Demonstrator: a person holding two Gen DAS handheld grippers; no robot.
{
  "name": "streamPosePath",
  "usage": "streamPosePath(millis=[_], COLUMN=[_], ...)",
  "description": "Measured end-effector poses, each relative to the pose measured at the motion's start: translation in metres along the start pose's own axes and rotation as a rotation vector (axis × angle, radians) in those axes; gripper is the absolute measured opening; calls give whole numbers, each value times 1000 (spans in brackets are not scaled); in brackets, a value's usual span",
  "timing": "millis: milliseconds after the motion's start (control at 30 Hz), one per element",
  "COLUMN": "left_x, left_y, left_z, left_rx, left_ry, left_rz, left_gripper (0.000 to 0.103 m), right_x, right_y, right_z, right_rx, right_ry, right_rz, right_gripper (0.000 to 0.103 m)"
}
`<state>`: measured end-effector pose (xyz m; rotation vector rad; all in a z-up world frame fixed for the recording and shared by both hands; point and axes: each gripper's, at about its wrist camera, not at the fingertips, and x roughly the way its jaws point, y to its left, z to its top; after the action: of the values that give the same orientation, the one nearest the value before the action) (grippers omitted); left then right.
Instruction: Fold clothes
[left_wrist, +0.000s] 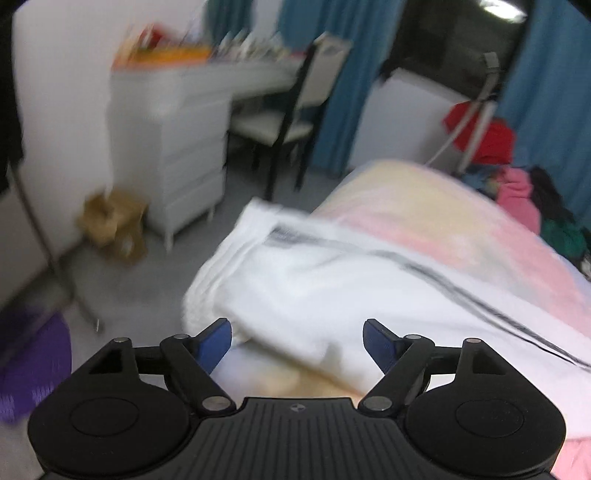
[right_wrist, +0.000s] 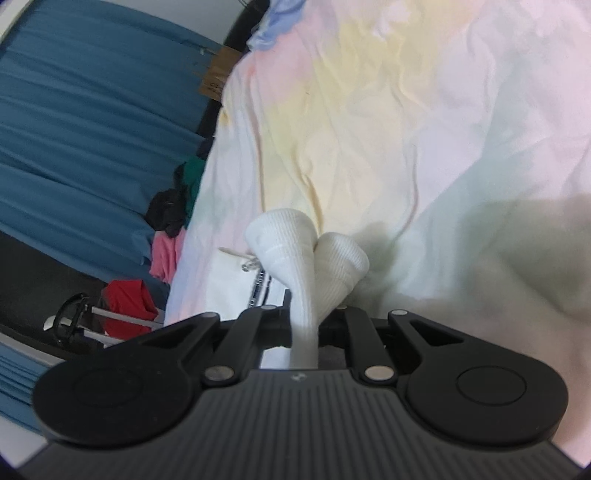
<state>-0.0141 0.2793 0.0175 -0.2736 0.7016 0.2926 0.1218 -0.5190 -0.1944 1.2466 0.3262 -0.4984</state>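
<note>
White fabric: pinched between the closed jaws of the right gripper (right_wrist: 303, 325), a ribbed cuff (right_wrist: 306, 258) bunched in two lobes just beyond the fingers.
Left gripper (left_wrist: 297, 341): spread wide, blue pads (left_wrist: 216, 341) bare, gripping nothing.
Garment (left_wrist: 332, 291): white with dark stripes, heaped at the bed's near edge, just ahead of the left fingers.
Bedsheet (right_wrist: 406, 129): pastel pink and yellow, wrinkled beneath.
Beyond: blue curtains (right_wrist: 92, 129), white drawers (left_wrist: 166, 147), chair (left_wrist: 291, 110), piled clothes (left_wrist: 517, 192).

A bed (left_wrist: 424, 206) covered by a pastel pink-and-yellow sheet (right_wrist: 388, 110) carries a white garment with dark stripes (left_wrist: 332, 280), which lies directly ahead of the left claw (left_wrist: 297, 339), bunched toward the bed's edge.
</note>
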Motion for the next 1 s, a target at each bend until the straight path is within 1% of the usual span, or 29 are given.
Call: streamPosePath(millis=[100,200,267,333,467,600,667,733,800,900,933,967,1000], left_x=[-13,-12,-3,9,47,103,121,130,129,126,126,125,124], left_y=[-41,-89,-118,-146,-192,-208,-208,-209,-213,-214,-214,-213,-213], left_z=[-1,-3,-2,-4,-20,-44,-57,-68,-74,-77,-79,-80,-80], left_rx=[51,99,112,114,134,151,172,210,242,236,231,227,221], left_ry=[-71,-112,-104,-79,-47,10,16,7,-2,-2,-3,-4,-4], left_rz=[-56,-110,-145,-177,-135,-114,-101,-78,-65,-77,-81,-83,-84], left_gripper=[84,87,88,88,88,88,88,89,93,94,94,94,94], right_x=[0,-1,-3,-5,-10,-10,-10,-9,-5,2,6,11,16], right_y=[3,2,2,2,2,3,1,-3,-9,-16,-17,-18,-19], right_z=[1,3,4,3,3,4,4,4,4,4,4,4,3], right_rx=[-12,-4,-1,0,3,-11,-9,23,76,120,121,121,115], right_ry=[-6,-12,-20,-30,-48,-39,-30,-15,8,48,66,86,110], right_rz=[11,22,27,30,35,24,29,48,68,79,78,79,85], right_gripper=[10,10,10,10,10,10,11,12,14,17,25,37,42])
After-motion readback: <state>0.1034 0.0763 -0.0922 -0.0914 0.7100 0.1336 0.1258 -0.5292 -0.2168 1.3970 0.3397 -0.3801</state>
